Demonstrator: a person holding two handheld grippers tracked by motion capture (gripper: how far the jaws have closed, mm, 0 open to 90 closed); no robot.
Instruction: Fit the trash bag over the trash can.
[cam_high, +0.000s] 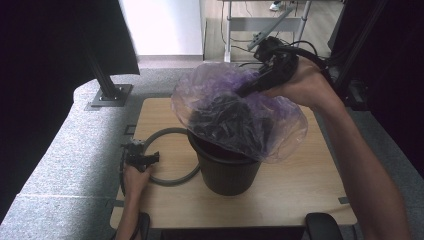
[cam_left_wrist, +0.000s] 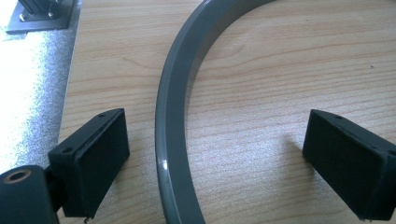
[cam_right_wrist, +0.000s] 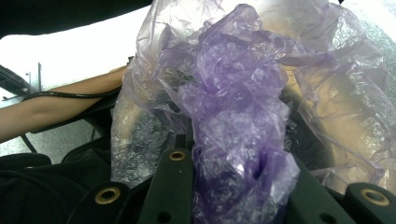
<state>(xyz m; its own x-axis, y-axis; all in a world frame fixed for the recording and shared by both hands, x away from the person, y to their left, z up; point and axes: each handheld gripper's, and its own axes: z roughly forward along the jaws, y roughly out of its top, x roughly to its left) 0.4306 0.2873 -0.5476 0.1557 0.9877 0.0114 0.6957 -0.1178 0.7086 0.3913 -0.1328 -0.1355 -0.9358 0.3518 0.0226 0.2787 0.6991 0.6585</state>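
A crumpled purple see-through plastic bag (cam_high: 235, 110) billows over the mouth of a dark round bin (cam_high: 227, 172) in the middle of the wooden table (cam_high: 300, 190). My right gripper (cam_high: 246, 90) comes in from the upper right and is shut on a bunched fold of the bag (cam_right_wrist: 233, 116); the right gripper (cam_right_wrist: 233, 186) has purple film squeezed between its jaws. A grey plastic ring (cam_high: 172, 181) lies flat on the table left of the bin. My left gripper (cam_high: 152, 159) rests low at the ring's left side, open. In the left gripper view the ring (cam_left_wrist: 170, 140) runs between the wide-apart jaws of the left gripper (cam_left_wrist: 215, 158), touching neither.
The table sits on a grey speckled surface (cam_high: 60, 165). A black post on a metal foot plate (cam_high: 107, 92) stands at the back left. Black curtains hang on both sides. The person's right forearm (cam_high: 360, 165) crosses the table's right side. A dark pad (cam_high: 324, 222) sits at the front edge.
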